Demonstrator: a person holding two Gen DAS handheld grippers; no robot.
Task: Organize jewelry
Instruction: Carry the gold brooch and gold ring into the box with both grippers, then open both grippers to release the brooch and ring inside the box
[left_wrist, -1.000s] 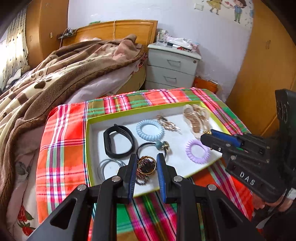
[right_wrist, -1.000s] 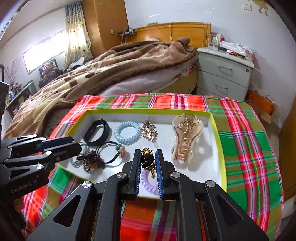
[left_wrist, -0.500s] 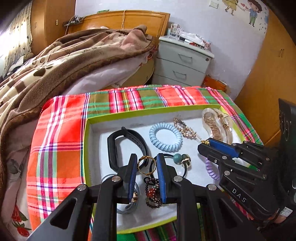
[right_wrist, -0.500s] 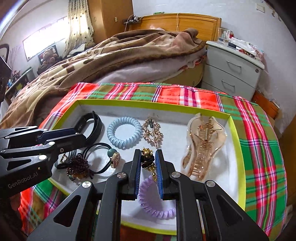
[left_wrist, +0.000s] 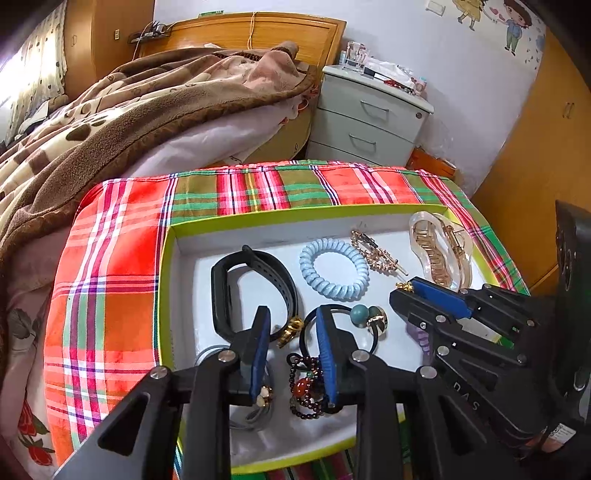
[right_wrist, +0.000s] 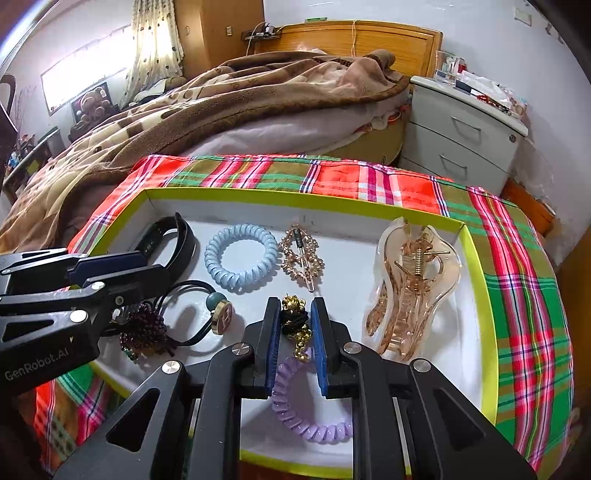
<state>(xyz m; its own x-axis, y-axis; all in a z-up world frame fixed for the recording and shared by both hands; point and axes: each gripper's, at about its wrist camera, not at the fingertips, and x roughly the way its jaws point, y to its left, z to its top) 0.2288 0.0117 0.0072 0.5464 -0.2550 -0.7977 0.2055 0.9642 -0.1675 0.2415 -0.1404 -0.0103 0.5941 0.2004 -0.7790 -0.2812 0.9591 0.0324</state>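
A white tray with a lime rim (left_wrist: 295, 214) lies on a plaid cloth and holds the jewelry. My left gripper (left_wrist: 292, 313) hovers low over the tray's near left part. Its jaws are opening, and a gold-ringed hair tie (left_wrist: 290, 330) lies loose on the tray floor between the fingers. My right gripper (right_wrist: 295, 303) pinches a black-and-gold hair tie (right_wrist: 293, 321) just above a purple coil tie (right_wrist: 306, 424), and its jaws are starting to open. A dark bead bracelet (left_wrist: 306, 384) lies under the left fingers.
Also in the tray are a black wristband (left_wrist: 255, 280), a blue coil tie (left_wrist: 334, 273), a rhinestone clip (left_wrist: 373, 253), a clear claw clip (right_wrist: 410, 291) and a black tie with a teal bead (right_wrist: 218, 306). A bed and a nightstand (left_wrist: 369, 110) stand behind.
Both grippers sank closer to the tray. The left jaws widened and the gold-ringed tie dropped from the pads onto the tray floor. The right still carries its hair tie.
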